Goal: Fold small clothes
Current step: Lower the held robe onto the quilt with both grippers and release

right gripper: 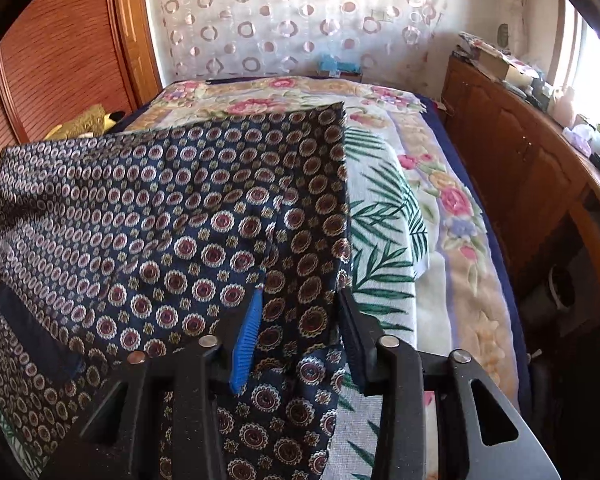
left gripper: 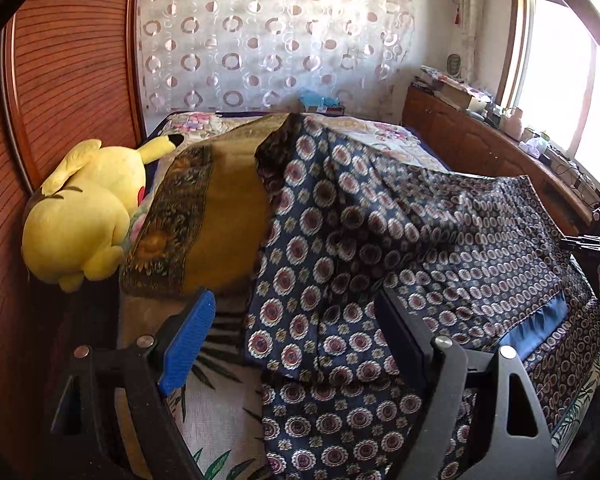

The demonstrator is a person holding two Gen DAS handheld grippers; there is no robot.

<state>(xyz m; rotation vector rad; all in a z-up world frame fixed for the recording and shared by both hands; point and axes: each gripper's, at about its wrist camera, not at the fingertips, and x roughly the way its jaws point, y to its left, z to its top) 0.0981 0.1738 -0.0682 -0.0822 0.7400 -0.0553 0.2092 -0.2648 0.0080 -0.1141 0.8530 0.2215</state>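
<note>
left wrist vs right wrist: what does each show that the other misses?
Left wrist only: the yellow plush toy in full, an ochre cushion beside it, and the garment's blue waistband.

Right wrist only: the palm-leaf sheet right of the garment, and the floral bedspread running to the bed's right edge.

Both: the navy medallion-print garment between open jaws, the circle-pattern curtain, and the wooden cabinet.
</note>
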